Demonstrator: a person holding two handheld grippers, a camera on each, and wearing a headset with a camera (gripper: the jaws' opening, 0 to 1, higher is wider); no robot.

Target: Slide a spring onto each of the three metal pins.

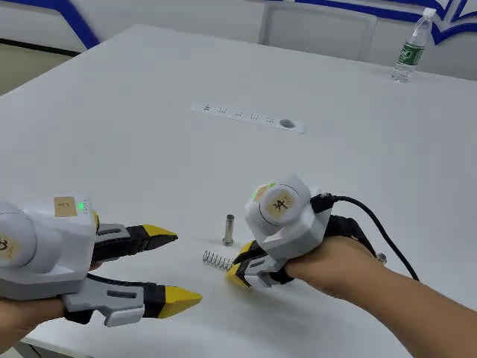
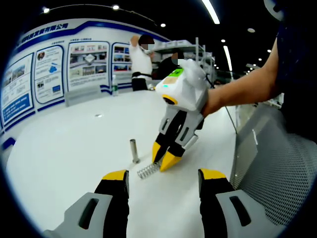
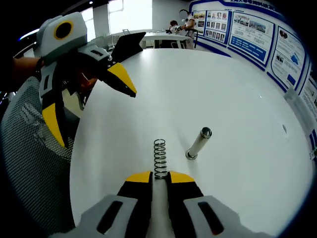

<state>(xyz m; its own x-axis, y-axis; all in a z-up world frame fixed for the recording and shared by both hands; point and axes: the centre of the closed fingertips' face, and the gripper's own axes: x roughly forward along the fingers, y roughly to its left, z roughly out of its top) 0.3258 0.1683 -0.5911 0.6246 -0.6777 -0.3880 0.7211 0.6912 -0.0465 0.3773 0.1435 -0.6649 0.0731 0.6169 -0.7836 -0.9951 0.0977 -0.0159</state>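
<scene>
Currently R gripper (image 3: 159, 176) has its jaws pinched together on one end of spring (image 3: 159, 157), which lies flat on table (image 1: 149, 112) nr the near edge, just beside upright pin (image 3: 198, 143). L gripper (image 2: 165, 174) jaws apart, holding nothing.

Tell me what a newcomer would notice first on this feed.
The right gripper, low on the white table, pinching one end of a small spring that lies flat. Beside the spring one metal pin stands upright, bare. The left gripper hovers open to the left, yellow tips apart.
</scene>
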